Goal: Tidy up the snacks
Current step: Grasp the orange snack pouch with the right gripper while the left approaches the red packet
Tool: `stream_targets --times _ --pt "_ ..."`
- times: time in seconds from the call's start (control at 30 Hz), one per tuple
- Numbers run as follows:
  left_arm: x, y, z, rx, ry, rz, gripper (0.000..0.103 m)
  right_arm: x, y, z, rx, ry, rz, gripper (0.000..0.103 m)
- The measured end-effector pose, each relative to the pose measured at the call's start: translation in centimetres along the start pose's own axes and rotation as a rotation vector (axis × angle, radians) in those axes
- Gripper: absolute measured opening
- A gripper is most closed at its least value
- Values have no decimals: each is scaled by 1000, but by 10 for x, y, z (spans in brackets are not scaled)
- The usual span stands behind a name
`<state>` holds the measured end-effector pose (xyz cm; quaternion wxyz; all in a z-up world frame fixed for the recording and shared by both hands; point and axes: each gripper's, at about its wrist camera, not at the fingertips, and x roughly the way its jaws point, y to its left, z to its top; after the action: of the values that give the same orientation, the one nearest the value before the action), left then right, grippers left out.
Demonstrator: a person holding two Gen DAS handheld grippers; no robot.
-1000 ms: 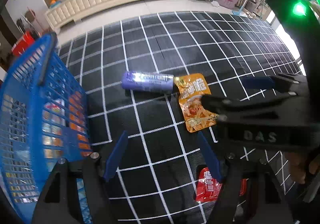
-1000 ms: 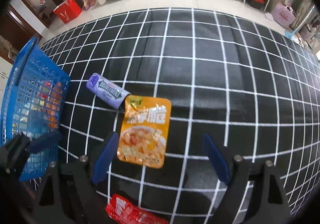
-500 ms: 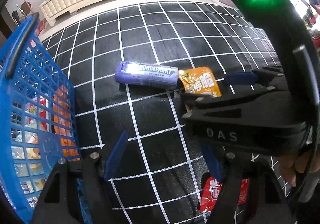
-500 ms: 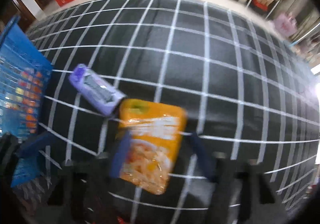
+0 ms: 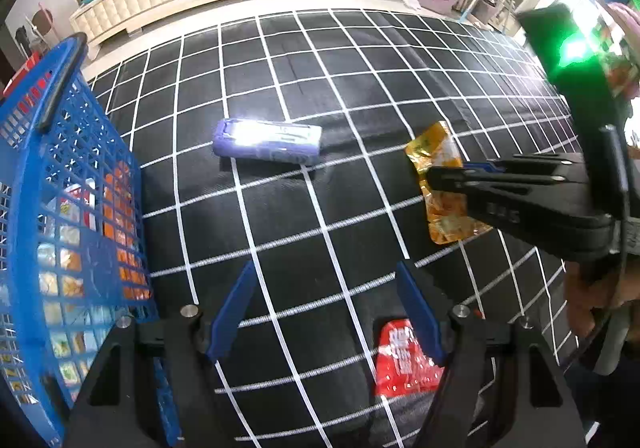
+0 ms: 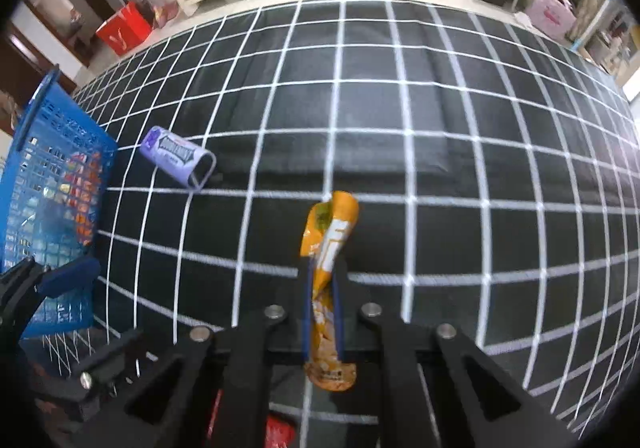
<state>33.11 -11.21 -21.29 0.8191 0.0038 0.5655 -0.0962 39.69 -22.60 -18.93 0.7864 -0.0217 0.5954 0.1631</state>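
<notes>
At left, the blue basket (image 5: pixel 80 184) is openwork moulded plastic. The black cloth (image 5: pixel 360 60) with its white grid looks matt and finely woven. The orange packet (image 6: pixel 328 244) is crinkled glossy foil; the purple pack (image 5: pixel 267 140) glares with a slick sheen.

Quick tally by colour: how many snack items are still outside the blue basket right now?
Orange pouch: 1, clamped in the right tongs
Purple gum pack: 1, lying on the grid mat
Red packet: 1, on the mat just under the open left tongs
Total outside the basket: 3
</notes>
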Motion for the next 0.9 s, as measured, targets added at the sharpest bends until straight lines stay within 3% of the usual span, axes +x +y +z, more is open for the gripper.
stream_targets --times 0.43,0.63,0.8,0.9 --pt "-25 -38 -43 106 3 -91 71 -67 -16 -58 29 -98 31 11" --pt "-13 -53 -52 101 97 -173 71 -71 -24 -80 56 -95 58 11" --pt "-13 -66 -55 89 79 -90 78 -73 -32 -91 59 -96 68 11" --pt "-12 -74 -56 87 93 -102 78 -78 -37 -95 55 -104 85 11"
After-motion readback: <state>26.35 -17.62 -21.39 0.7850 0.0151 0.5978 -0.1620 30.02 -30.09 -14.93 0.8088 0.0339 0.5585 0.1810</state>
